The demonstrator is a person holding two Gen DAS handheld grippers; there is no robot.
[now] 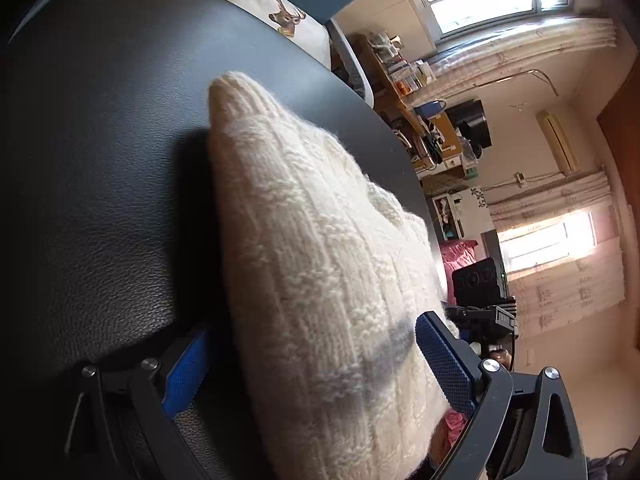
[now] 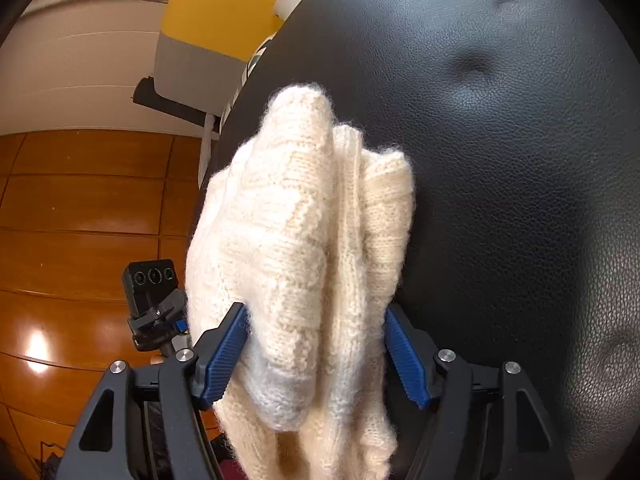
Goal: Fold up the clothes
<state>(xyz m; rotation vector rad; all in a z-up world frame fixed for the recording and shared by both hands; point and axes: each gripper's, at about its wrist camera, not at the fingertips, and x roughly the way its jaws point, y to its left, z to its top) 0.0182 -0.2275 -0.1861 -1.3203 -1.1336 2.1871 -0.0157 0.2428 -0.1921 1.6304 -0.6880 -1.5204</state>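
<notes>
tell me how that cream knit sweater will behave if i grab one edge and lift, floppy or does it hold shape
Probably floppy: the cream knit sweater already sags in soft rounded folds on the black leather surface. Its chunky fuzzy knit looks bulky but likely light, and should grip rather than slip. Lifted by one edge, the folds may well fall open.

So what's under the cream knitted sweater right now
The cream knitted sweater lies bunched on a black leather surface, which shows all around it. Whatever sits directly beneath the folds is covered by the knit, so nothing more can be told.
</notes>
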